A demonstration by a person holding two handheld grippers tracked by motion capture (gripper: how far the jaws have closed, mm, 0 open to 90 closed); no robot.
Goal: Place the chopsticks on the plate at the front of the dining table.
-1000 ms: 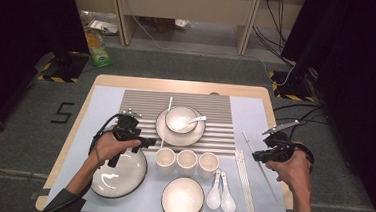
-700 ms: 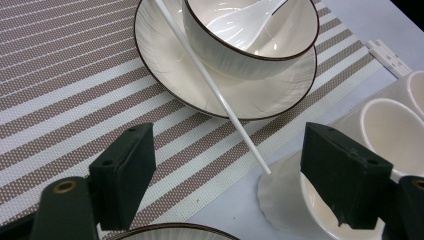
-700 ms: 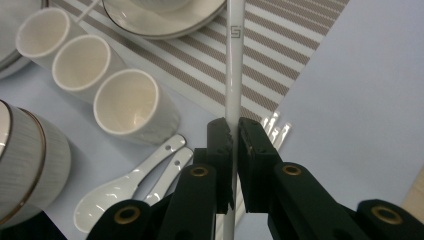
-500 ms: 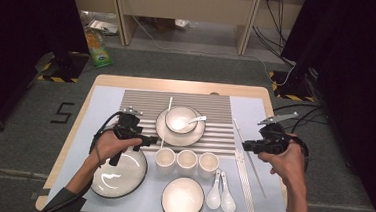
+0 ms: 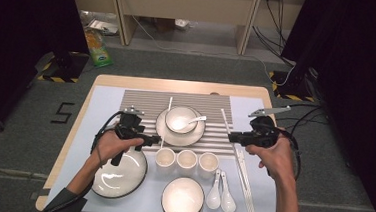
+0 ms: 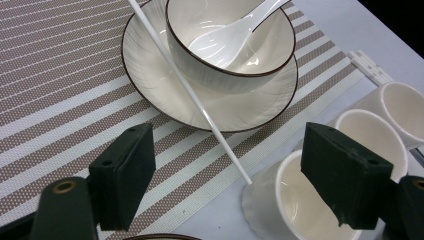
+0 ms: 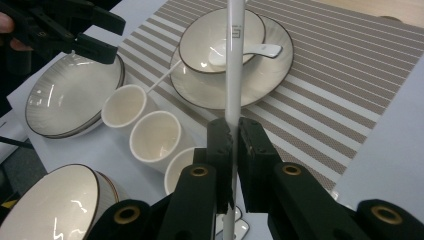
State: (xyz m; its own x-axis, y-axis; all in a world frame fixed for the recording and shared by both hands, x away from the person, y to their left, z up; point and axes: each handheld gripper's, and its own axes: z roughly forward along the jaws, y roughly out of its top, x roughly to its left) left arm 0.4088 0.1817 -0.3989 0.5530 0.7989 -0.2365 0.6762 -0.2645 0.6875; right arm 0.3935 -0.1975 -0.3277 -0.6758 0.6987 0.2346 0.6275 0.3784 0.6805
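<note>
My right gripper (image 5: 232, 136) (image 7: 234, 145) is shut on a white chopstick (image 5: 225, 119) (image 7: 234, 60), held above the table to the right of the plate (image 5: 164, 132). That plate carries a bowl (image 5: 181, 119) (image 6: 230, 40) with a white spoon (image 5: 195, 120) (image 7: 250, 50) in it. A second chopstick (image 5: 166, 119) (image 6: 190, 95) lies across the plate's left rim, its end near the leftmost cup (image 5: 165, 158) (image 6: 295, 200). My left gripper (image 5: 154, 142) (image 6: 227, 150) hovers open with nothing between its jaws, beside that chopstick and above the large bowl (image 5: 118, 174).
Three white cups (image 5: 187, 160) stand in a row before the striped placemat (image 5: 146, 103). Another bowl (image 5: 183, 198) sits at the front, two spoons (image 5: 221, 197) to its right. More chopsticks (image 5: 245, 185) lie along the right side. My left gripper (image 7: 65, 30) shows at upper left in the right gripper view.
My right hand has moved left toward the plate and risen a little, carrying the chopstick with it. The left hand has stayed put.
</note>
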